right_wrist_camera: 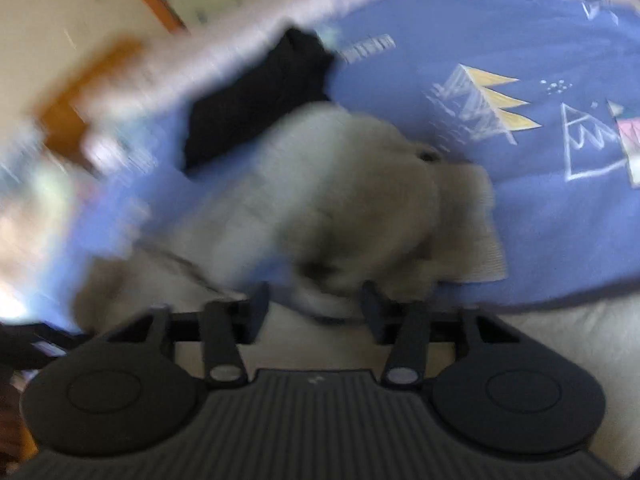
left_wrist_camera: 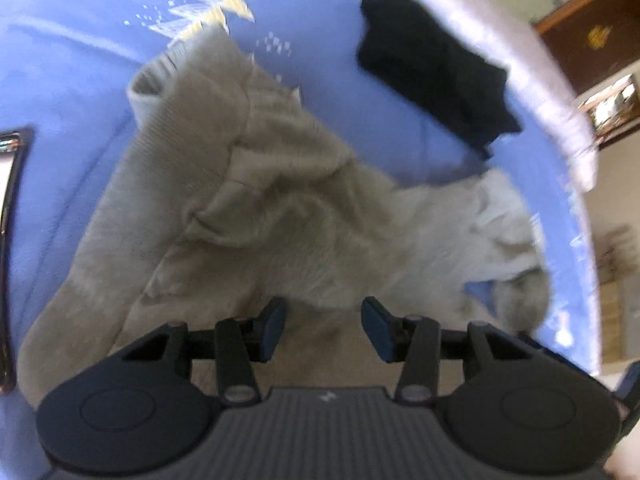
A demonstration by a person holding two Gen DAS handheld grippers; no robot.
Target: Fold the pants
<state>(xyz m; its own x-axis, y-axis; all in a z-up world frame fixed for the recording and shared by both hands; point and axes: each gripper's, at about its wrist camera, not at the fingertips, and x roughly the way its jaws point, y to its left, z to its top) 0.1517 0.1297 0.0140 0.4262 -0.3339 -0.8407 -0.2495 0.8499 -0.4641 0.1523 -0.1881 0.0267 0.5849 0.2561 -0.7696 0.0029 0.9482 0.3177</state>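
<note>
Left gripper hangs low over the bed with its blue-padded fingers spread, nothing pinched between them, only grey cloth underneath. Those grey pants sprawl crumpled across the blue bedsheet: a ribbed cuff at eleven o'clock, one leg running down toward seven, a paler bunch out at three. Black garment sits at one o'clock, apart from the pants, by the bed's pale edge. Over to the right wrist view, badly smeared: right gripper shows a clear gap between its fingers, also spread, with the pants heaped just beyond at twelve o'clock. Cannot tell whether cloth touches the pads. Black garment at eleven.
</note>
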